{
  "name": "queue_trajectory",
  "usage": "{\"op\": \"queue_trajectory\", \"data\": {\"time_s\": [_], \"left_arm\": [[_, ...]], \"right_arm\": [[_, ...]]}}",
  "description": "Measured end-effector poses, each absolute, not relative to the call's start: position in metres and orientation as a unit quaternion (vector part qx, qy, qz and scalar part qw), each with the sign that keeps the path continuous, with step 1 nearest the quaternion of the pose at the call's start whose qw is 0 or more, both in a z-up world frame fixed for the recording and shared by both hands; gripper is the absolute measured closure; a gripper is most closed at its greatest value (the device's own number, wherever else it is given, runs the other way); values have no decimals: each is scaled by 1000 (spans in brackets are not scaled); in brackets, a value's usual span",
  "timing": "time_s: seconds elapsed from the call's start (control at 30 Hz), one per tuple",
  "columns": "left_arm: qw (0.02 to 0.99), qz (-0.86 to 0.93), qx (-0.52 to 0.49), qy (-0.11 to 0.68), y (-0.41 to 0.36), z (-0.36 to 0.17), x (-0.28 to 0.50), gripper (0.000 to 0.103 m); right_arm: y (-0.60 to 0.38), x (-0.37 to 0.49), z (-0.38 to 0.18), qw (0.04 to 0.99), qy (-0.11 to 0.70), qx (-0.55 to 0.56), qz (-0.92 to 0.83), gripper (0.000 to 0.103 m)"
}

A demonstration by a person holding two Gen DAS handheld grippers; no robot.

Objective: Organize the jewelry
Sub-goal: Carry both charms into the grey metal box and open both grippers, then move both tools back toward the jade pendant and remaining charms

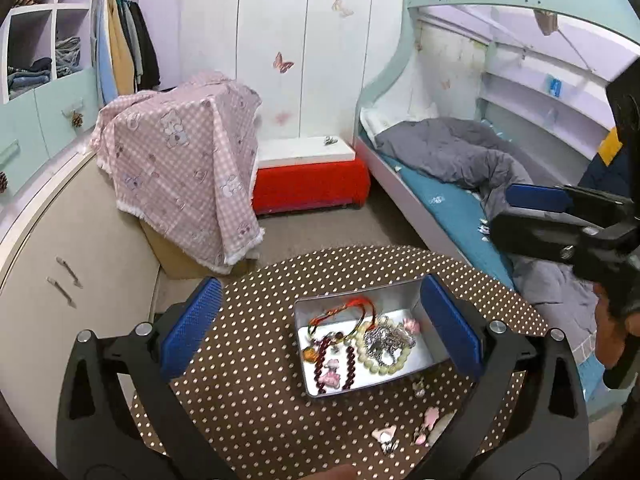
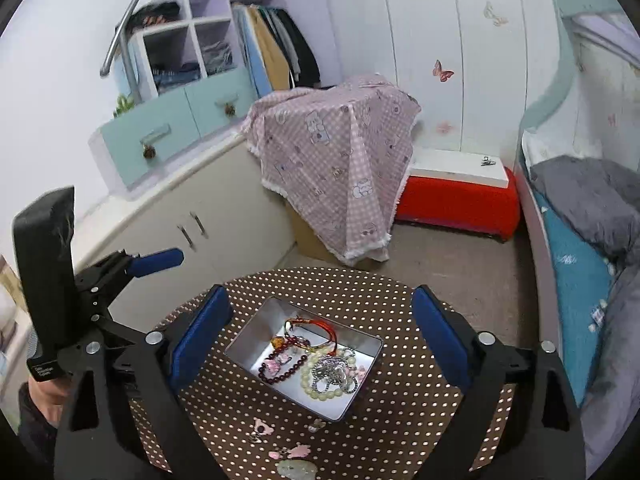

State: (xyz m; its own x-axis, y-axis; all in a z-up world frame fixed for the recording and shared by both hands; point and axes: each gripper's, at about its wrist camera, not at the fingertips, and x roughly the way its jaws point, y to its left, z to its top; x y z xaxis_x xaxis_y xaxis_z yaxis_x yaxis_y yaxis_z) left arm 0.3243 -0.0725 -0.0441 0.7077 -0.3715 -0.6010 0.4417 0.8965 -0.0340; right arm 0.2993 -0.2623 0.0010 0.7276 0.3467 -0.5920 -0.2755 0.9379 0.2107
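Observation:
A silver tin box (image 1: pixel 436 360) (image 2: pixel 360 396) stands on a round brown polka-dot table (image 1: pixel 248 400) (image 2: pixel 400 432). In it lie a red cord bracelet (image 1: pixel 352 307) (image 2: pixel 316 326), a dark red bead bracelet (image 1: pixel 351 364) (image 2: pixel 280 370), a pale green bead bracelet (image 1: pixel 366 356) (image 2: pixel 306 380), a silver chain (image 1: pixel 384 338) (image 2: pixel 330 372) and pink charms. Small pink charms (image 1: pixel 430 420) (image 2: pixel 298 452) lie loose on the table in front of the box. My left gripper (image 1: pixel 320 328) is open and empty above the box. My right gripper (image 2: pixel 322 340) is open and empty above it too.
A box draped in pink checked cloth (image 1: pixel 180 160) (image 2: pixel 340 160) stands behind the table, with a red bench (image 1: pixel 312 184) (image 2: pixel 460 200) next to it. A bed with a grey duvet (image 1: pixel 460 152) (image 2: pixel 588 200) is on the right. Cream cabinets (image 1: pixel 80 248) (image 2: pixel 192 208) are on the left.

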Motion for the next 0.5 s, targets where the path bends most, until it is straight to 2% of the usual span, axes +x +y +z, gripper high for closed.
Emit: {"op": "queue_trajectory", "data": {"time_s": [0.1,0.5], "left_arm": [[927,-202,60,309,-66,-43,318,6],[948,-177,42,263,-39,-27,266,6]], "right_arm": [[-273,292,1,931,324,67,155,8],[-283,242,13,943,297,56,141,8]]}}
